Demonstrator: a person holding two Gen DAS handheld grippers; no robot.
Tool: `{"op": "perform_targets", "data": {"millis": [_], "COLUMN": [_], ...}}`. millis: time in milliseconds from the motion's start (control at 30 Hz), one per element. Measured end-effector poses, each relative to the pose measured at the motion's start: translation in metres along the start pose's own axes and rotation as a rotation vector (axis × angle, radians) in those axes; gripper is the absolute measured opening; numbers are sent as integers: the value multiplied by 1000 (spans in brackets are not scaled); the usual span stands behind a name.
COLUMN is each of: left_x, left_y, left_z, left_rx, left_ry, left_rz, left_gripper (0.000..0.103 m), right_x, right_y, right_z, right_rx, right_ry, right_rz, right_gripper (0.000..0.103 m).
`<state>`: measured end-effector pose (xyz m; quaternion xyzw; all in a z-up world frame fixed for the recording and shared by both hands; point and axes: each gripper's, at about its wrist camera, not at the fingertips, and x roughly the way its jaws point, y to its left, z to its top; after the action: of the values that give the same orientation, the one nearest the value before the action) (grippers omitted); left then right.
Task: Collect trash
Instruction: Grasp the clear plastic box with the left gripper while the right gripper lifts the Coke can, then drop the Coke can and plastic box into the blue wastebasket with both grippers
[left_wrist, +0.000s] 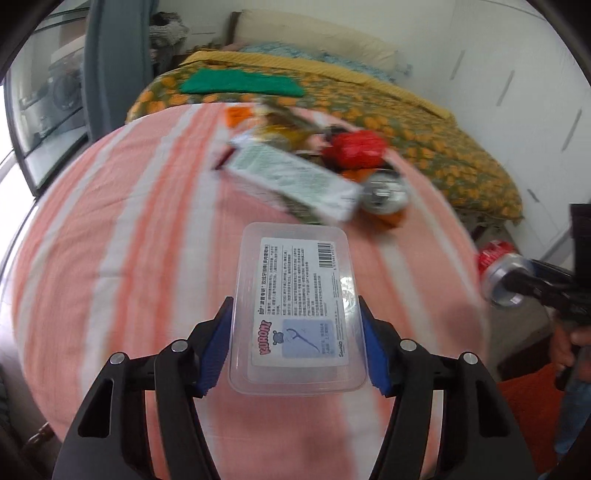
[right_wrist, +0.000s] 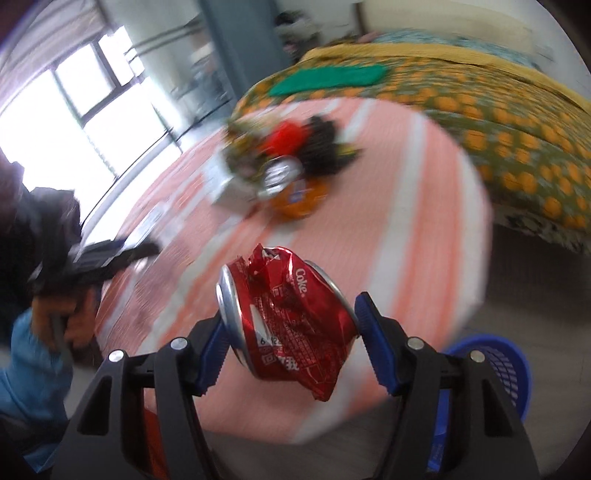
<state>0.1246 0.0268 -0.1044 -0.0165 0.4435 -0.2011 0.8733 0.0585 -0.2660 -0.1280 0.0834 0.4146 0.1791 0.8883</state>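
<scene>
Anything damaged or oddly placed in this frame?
Yes. The red Coke can in the right gripper is crushed, its side torn and jagged. The left gripper holds a clear plastic box that looks intact. More trash lies heaped on the striped cloth.

Both grippers (left_wrist: 297, 343) (right_wrist: 291, 339) clamped, angled downward

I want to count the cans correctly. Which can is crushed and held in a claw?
The red Coke can, crumpled, in the right claw. The other can lies in the trash pile.
</scene>
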Motion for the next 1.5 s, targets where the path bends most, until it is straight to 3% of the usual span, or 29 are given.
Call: {"op": "perform_targets", "data": {"millis": [67,167,333,433,600,900,933,967,1033,1167,1367,1500], "left_x": [1,8,34,61,120,208,214,219,222,207,127,84], "left_y": [-34,-100,-201,-257,-316,-353,-353,-353,-353,-351,-329,-295], "left_z": [0,-1,-10,-18,-30,-43,-44,-45,-44,-37,-27,-29], "left_rx": [37,124,227,293,334,325,325,323,309,287,288,275], "left_ry": [-2,11,87,137,218,303,303,305,296,259,105,33], "left_rz": [-59,-165,-323,-353,-338,-281,-273,-262,-232,-255,-319,-281], "left_gripper": [62,62,62,62,62,63,66,78,83,87,94,96], "right_x": [-11,-25,-35,-34,-35,-40,-40,-41,-48,-64,-80,-86], "right_y": [-28,-84,-156,-193,-232,-265,-267,-270,-274,-273,-250,-215], "right_z": [-6,-24,-60,-81,-101,-112,-113,-113,-112,-109,-99,-89], "right_rx": [55,142,259,343,437,515,523,535,559,555,482,377], "right_ry": [-21,-12,26,36,32,-3,-9,-17,-52,-107,-199,-276], "right_rz": [-56,-212,-382,-443,-457,-421,-415,-416,-419,-447,-485,-511], "right_gripper": [64,64,64,64,65,70,78,83,83,84,85,88]}}
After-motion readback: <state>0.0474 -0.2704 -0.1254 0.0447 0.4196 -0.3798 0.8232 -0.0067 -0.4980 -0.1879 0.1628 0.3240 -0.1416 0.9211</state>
